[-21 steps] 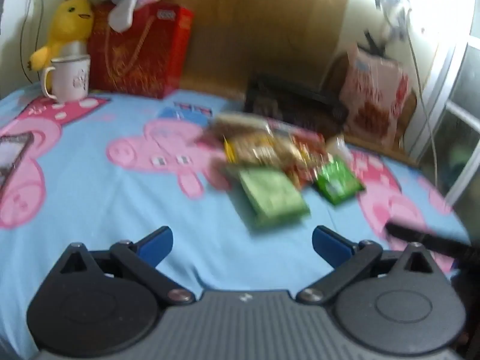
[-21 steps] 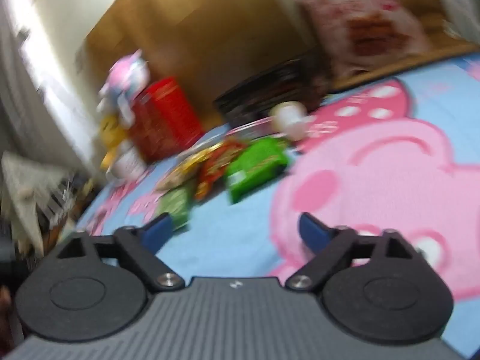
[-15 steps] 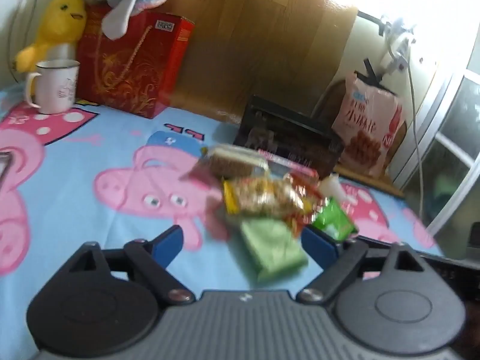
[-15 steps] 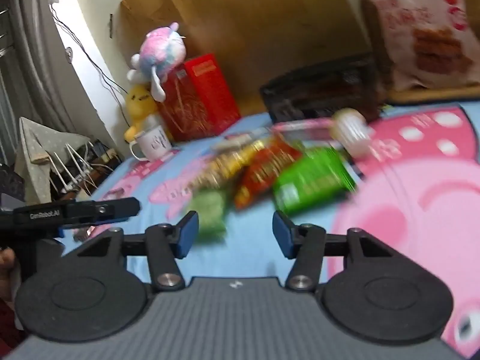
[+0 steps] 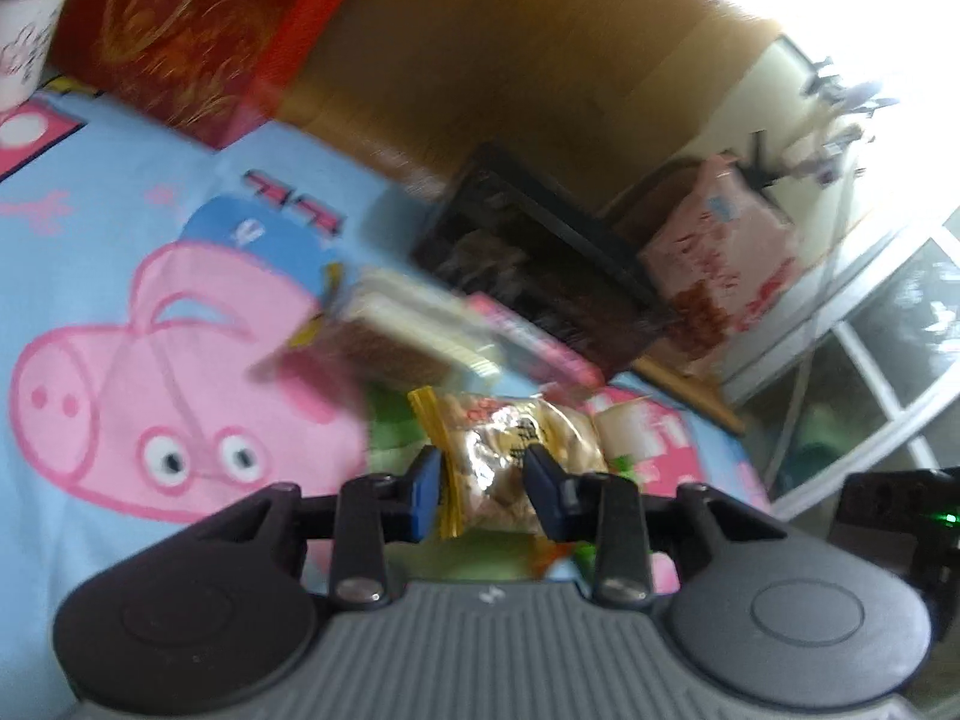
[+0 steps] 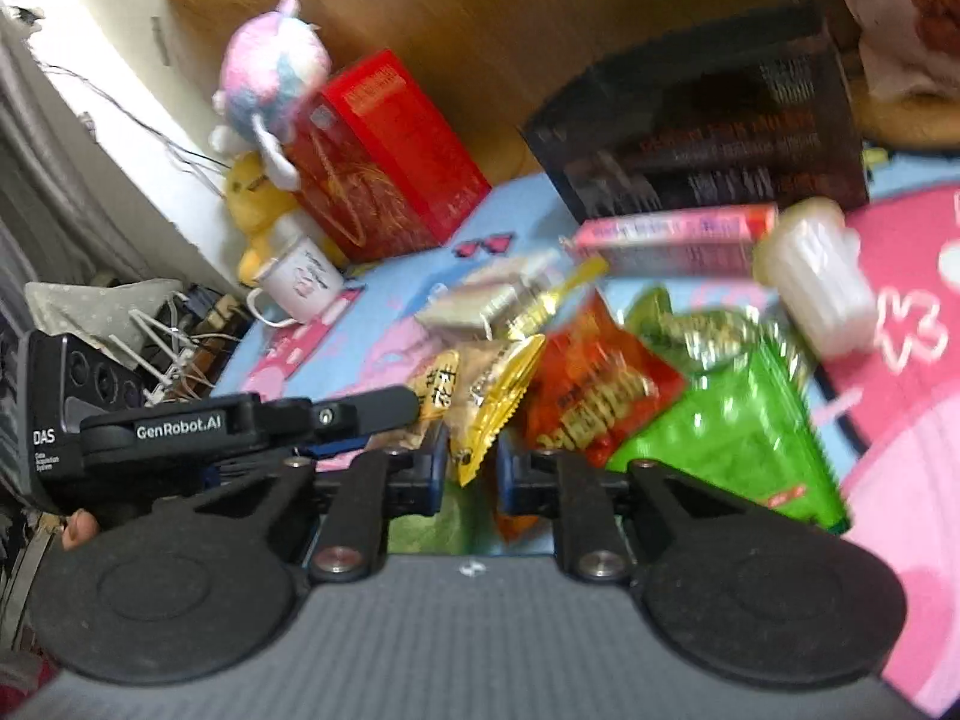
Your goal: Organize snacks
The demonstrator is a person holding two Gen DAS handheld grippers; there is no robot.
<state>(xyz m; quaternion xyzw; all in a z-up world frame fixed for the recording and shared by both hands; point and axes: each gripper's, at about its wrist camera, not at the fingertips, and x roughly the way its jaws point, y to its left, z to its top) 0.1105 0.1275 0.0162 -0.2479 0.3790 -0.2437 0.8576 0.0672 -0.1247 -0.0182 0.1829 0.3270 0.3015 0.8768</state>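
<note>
Gold foil crinkles on the yellow-edged snack packet (image 5: 516, 456), pinched at one end by the left gripper (image 5: 489, 495) and at its sealed edge by the right gripper (image 6: 471, 462), both narrowed tight on it above the blue cartoon sheet (image 5: 120, 180). Further right lie the red packet (image 6: 600, 396), green packet (image 6: 738, 420) and white tub (image 6: 816, 276).

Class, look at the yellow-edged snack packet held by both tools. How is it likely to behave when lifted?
The yellow-edged snack packet looks crinkled and puffy, so it is probably light and floppy. Its shiny film may slip. Pinched at one end, it would likely sag.
</note>
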